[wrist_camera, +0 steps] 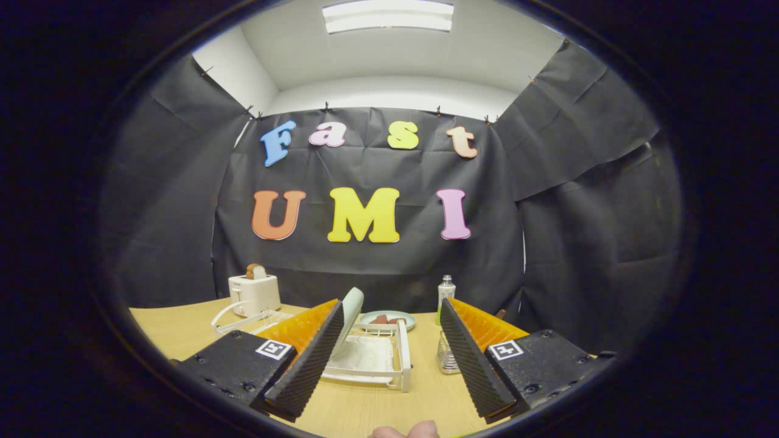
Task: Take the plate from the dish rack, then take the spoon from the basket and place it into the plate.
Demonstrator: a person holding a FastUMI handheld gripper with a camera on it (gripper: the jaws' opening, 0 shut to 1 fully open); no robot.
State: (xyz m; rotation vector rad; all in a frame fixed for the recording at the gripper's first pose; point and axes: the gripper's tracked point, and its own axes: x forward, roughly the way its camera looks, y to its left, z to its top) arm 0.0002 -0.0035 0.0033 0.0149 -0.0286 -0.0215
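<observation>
— Gripper [389, 359] condition?
— Fingers spread wide, pinching nothing, above the pale wooden bench [182, 328].
— Plate location?
— The pale green round plate [352, 319] stands on edge in the white plastic dish rack [377, 359], between the fingers and against the left one.
— The spoon's basket?
— A clear wire basket [447, 359] sits beside the right finger; its contents cannot be made out.

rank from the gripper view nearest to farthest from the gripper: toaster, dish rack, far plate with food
Gripper open.
1. dish rack, between the fingers, just ahead
2. far plate with food, beyond the rack
3. toaster, far left, near the wall; close to the plate's depth
</observation>
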